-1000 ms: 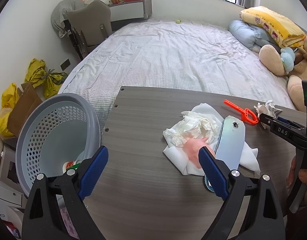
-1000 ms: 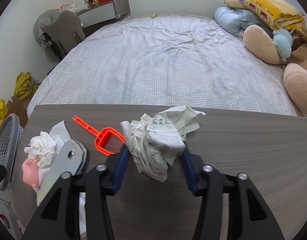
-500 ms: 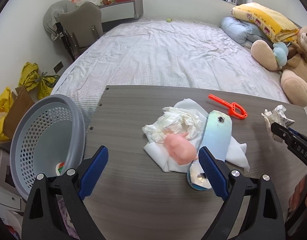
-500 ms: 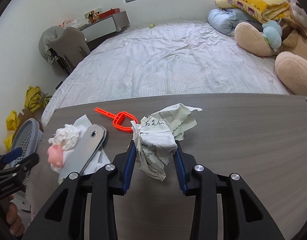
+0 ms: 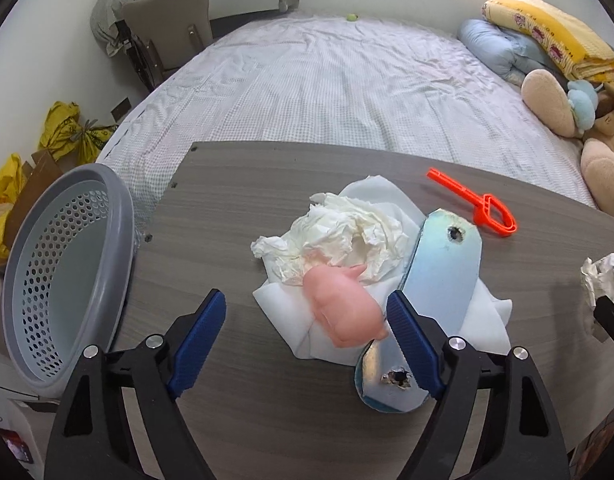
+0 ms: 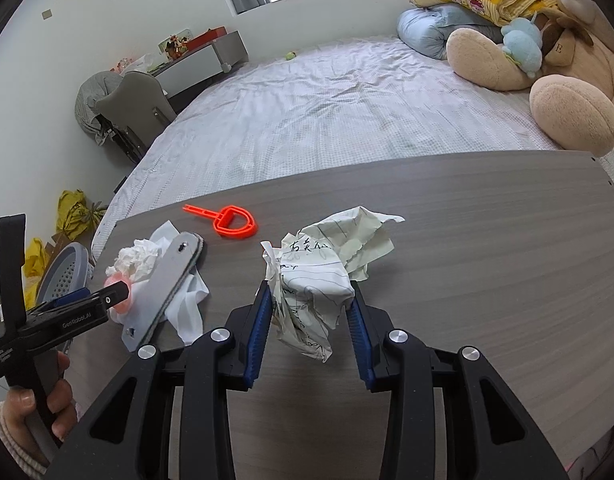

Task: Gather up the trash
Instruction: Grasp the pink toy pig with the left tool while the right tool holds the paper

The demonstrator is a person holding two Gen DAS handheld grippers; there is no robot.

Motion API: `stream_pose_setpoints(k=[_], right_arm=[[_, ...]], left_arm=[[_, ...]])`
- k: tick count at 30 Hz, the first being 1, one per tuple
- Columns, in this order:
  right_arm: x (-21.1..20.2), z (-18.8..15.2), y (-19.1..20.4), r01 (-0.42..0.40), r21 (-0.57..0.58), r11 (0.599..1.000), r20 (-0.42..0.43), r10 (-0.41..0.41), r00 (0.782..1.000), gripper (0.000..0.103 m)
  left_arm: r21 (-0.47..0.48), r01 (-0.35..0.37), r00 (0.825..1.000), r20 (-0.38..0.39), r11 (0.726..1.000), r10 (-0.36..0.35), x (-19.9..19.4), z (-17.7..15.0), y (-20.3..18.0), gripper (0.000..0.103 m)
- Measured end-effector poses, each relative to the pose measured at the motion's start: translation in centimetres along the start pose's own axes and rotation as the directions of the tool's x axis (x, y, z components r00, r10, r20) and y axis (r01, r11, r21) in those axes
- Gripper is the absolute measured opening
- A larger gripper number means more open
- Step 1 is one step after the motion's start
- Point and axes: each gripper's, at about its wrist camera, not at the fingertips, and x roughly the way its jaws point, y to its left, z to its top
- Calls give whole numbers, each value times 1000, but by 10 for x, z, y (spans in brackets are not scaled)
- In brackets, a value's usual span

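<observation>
My left gripper [image 5: 305, 304] hangs low over a pile on the wooden table [image 5: 235, 184], its jaws closing but not pressing on anything. Between its fingers lies a pink rubbery lump [image 5: 339, 312] on a white cloth [image 5: 283, 312], beside a crumpled tissue [image 5: 347, 232] and a flat silver-blue plate [image 5: 443, 272]. An orange plastic piece [image 5: 487, 216] lies further back. My right gripper [image 6: 309, 296] is shut on a crumpled sheet of written paper [image 6: 319, 276], held just above the table. The left gripper [image 6: 119, 290] shows at the left of the right wrist view.
A grey perforated basket [image 5: 67, 272] stands tilted off the table's left edge. Behind the table is a bed [image 5: 347, 92] with pillows and plush toys [image 5: 555, 100]. Yellow bags [image 5: 71, 132] and a chair [image 5: 167, 32] are at the left. A hand [image 6: 39, 412] holds the left gripper.
The left gripper has come down and closer to the pile, away from the basket, and its jaws have narrowed. The right gripper has moved along the table with the paper still in it.
</observation>
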Motion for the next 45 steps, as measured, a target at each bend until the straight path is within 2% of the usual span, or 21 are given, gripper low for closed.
stream_pose_setpoints(k=[5,7,8,9,11,19,27,32,45], right_arm=[[-3,-3,-5,-1,9,1000,0,1,1000,36],[-4,-3,-5,0,9,1000,2,0,1000,36],[-4,-3,-6,0,10,1000,3,0,1000,36],[-5,-4,-6,1,9,1000,4,-1,1000,36],[-7,-4,-5,4,9,1000,6,-4,1000,36],[-14,-3,3,8,-5,1000,13,-8,1000,36],[-20,0,29,18,-56,998,19,-17,1000,36],[-19,2,50,11,-75,997,24,-9,1000,36],[-12,-6,95,-9,-133,991,3,10,1000,36]], left_arm=[[1,12,1000,-14,1000,-12,5,-1,-4,65],[-13,48,998,-31,999,-49,6,-2,-3,53],[-15,61,997,-35,998,-62,6,-3,-3,41],[-10,66,997,-37,998,-67,5,-3,-5,33],[-2,63,998,-27,998,-63,3,-5,-6,31],[19,84,996,21,996,-84,-25,-11,1,30],[45,99,992,73,994,-102,-55,-19,19,30],[56,124,990,67,991,-128,-59,-27,32,30],[50,159,987,-25,986,-157,-34,-63,58,31]])
